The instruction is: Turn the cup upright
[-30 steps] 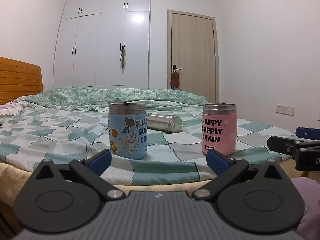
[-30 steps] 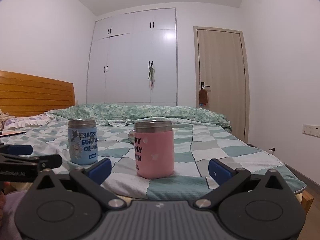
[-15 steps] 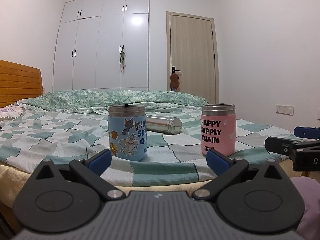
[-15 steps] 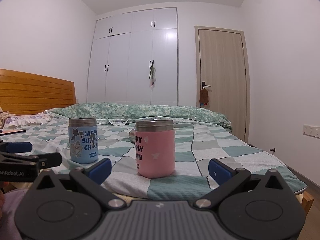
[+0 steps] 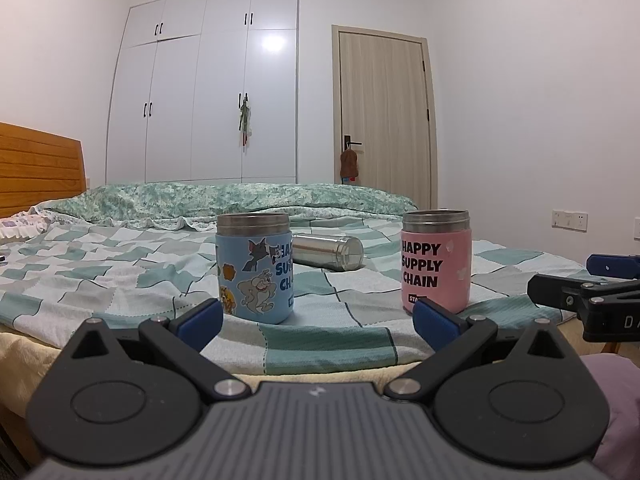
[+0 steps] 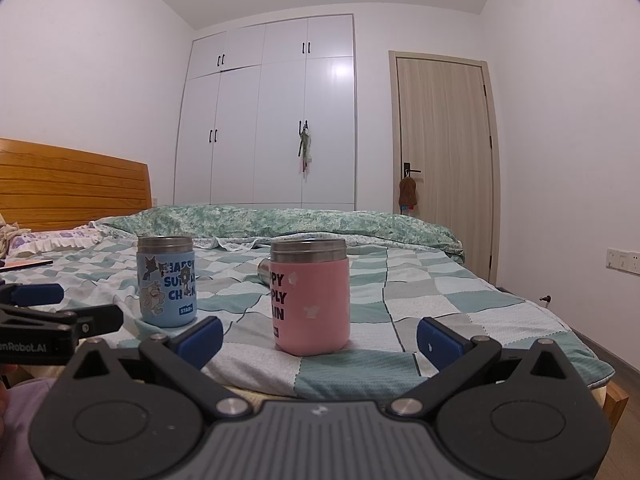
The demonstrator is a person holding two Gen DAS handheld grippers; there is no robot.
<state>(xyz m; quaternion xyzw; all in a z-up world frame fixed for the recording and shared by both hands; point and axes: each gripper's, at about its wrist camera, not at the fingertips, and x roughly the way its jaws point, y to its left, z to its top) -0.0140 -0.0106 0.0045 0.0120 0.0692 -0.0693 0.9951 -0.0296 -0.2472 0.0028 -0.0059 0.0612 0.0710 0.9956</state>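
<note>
From the left wrist view, the left gripper (image 5: 316, 316) hangs short of the bed edge with its blue-padded fingers (image 5: 199, 315) spread wide and nothing between them. Three containers sit on the checked quilt (image 5: 120, 264): a blue cartoon-sticker cup (image 5: 254, 270) standing upright, a pink "HAPPY SUPPLY CHAIN" cup (image 5: 435, 261) also upright, and between and behind them a bare stainless steel cup (image 5: 327, 252) lying on its side. That steel one looks like the task's thing, since it alone is tipped over. Part of the right gripper (image 5: 588, 300) shows at the right edge, clear of the cups.

The trouble I would expect here: the steel cup lies beyond the two standing cups, so a reach straight in could knock either of them over. The quilt is soft and rumpled, so a round cup may roll away from a closing grip, and a cup set down upright on it could topple again.

From the right wrist view, the right gripper (image 6: 320, 338) is likewise spread open and empty, near the bed edge. The pink cup (image 6: 310, 298) stands directly ahead and hides nearly all of the steel cup (image 6: 264, 271); only a sliver of metal shows at its left. The blue cup (image 6: 167, 282) stands further left, with the left gripper (image 6: 60, 320) showing at the frame's left side. A reach from this side would be almost blind and would likely strike the pink cup first
</note>
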